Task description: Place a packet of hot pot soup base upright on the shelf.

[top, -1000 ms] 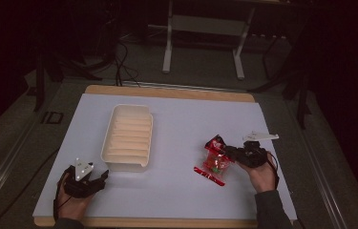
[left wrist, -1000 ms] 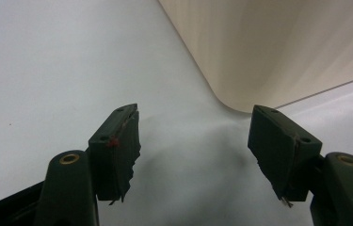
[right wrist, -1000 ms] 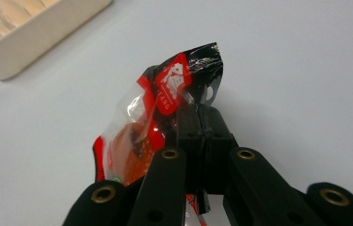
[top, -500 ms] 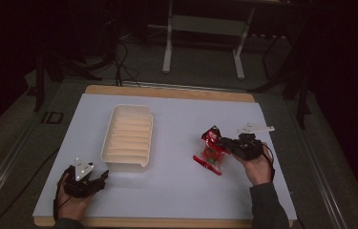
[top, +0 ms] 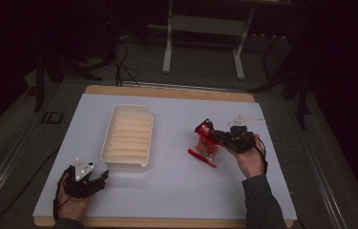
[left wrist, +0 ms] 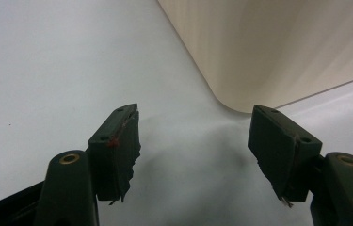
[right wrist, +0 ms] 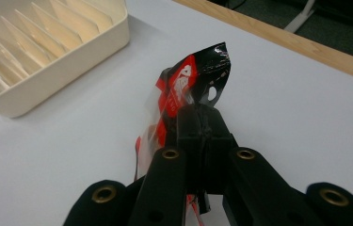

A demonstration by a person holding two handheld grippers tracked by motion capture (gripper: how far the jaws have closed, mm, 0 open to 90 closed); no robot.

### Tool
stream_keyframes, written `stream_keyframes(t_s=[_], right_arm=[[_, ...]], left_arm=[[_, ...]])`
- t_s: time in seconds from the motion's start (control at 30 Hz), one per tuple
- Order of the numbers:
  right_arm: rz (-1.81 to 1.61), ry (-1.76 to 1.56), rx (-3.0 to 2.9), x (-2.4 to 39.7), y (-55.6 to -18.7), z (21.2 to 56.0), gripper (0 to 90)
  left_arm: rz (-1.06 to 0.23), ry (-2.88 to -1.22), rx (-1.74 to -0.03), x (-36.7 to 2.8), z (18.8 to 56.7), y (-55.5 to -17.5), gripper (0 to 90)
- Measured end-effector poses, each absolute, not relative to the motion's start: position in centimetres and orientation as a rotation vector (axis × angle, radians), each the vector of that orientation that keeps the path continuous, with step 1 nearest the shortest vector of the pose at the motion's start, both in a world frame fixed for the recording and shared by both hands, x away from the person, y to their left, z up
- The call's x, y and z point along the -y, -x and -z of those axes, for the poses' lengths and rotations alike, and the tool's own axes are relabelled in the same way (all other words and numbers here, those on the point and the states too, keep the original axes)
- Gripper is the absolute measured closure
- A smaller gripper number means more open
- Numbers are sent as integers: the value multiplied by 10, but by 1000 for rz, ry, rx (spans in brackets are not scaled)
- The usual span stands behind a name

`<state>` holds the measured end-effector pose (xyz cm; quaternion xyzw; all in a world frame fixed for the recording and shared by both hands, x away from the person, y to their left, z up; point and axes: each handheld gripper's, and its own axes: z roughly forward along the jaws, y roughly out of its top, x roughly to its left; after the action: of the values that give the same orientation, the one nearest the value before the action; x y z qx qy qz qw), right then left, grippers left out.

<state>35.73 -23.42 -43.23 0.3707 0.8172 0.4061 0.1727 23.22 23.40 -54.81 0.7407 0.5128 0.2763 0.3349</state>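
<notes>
The black two-jaw left gripper (top: 101,177), held in the person's left hand (top: 73,206) near the bottom left corner, lies low and level with its jaws standing wide apart and nothing between them; its pads (left wrist: 117,150) show clear of each other in the left gripper view. The black right gripper (top: 208,132), in the right hand (top: 249,160) on a dark-sleeved forearm, points leftward with jaws pressed tightly together.

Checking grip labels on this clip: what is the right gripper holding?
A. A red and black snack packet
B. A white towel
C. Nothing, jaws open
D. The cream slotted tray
A: the right gripper has its jaws pinched shut on the red and black snack packet, with the cream slotted tray lying apart on the table.
</notes>
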Motion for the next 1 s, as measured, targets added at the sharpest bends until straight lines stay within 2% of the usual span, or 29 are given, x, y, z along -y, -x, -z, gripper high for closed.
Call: stream_keyframes(t_s=[1.0], right_arm=[[-1166,-888,-2344,193,-382,414,888]], left_arm=[[-719,-1931,-1336,-234,548,-232,344]])
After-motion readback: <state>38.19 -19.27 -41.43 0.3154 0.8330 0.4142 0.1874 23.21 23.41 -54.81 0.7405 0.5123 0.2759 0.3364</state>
